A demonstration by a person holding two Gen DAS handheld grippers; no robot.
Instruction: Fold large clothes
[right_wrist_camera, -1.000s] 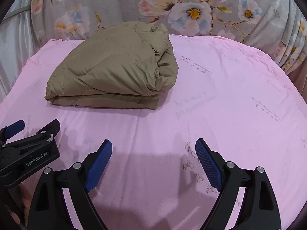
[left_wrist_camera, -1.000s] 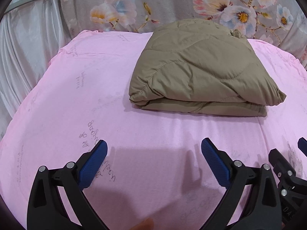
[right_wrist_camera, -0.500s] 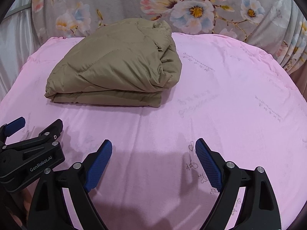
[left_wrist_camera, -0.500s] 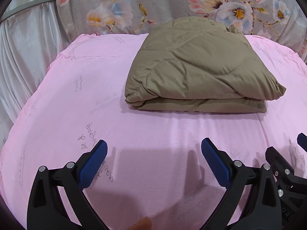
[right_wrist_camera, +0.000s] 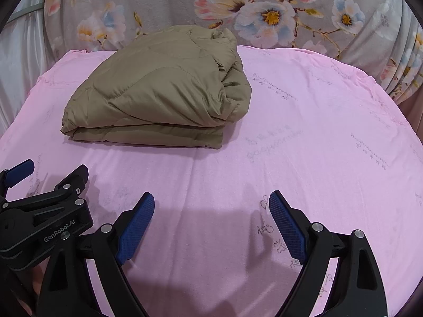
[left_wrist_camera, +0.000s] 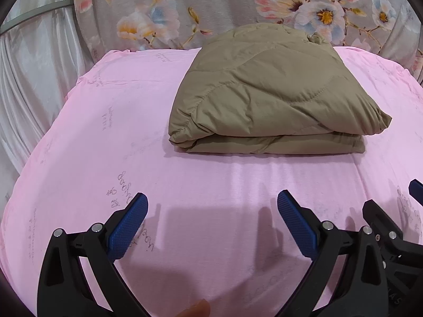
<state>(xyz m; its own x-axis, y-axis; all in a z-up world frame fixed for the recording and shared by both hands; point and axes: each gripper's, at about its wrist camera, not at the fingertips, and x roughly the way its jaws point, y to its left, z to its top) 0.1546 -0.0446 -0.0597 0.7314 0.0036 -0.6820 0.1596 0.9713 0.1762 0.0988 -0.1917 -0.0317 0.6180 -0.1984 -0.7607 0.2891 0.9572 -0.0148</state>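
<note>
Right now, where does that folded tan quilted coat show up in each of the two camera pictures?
Left wrist view: the folded tan coat lies right of centre in the upper half, on the pink sheet.
Right wrist view: the folded tan coat lies left of centre in the upper half, on the same sheet.
Shared landmark: the flowered grey fabric just behind the coat shows along the top of both views.

One folded, quilted khaki-brown padded garment (left_wrist_camera: 267,97) lies on one pink printed bedsheet (left_wrist_camera: 111,137). One grey floral-patterned cloth (left_wrist_camera: 216,2) hangs behind it, and one white satin curtain (left_wrist_camera: 29,60) is at the side. There are two black handheld grippers, the left gripper (left_wrist_camera: 211,222) and the right gripper (right_wrist_camera: 211,219), each with two blue textured pads.
</note>
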